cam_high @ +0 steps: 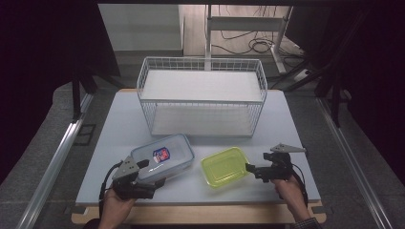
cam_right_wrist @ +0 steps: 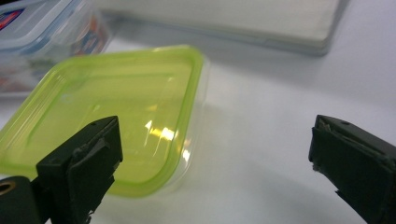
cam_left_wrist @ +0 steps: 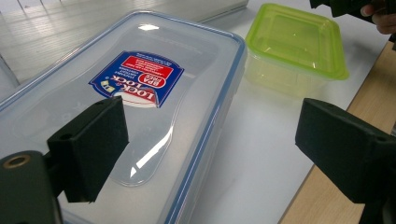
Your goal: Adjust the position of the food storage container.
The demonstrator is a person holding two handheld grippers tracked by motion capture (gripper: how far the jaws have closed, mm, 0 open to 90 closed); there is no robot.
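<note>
Near corner of the clear lidded box (cam_high: pixel 162 156) under the left tool (cam_high: pixel 147 174).

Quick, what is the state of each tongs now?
Left tongs: open, holding nothing, at the clear container.
Right tongs: open, holding nothing, at the green container.

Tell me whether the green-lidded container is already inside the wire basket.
No, the green-lidded container sits on the table in front of the wire basket.

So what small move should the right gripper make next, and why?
Probably ease the right gripper forward and close on the green-lidded container: its jaws stand open at the container's near corner, gripping nothing yet.
</note>
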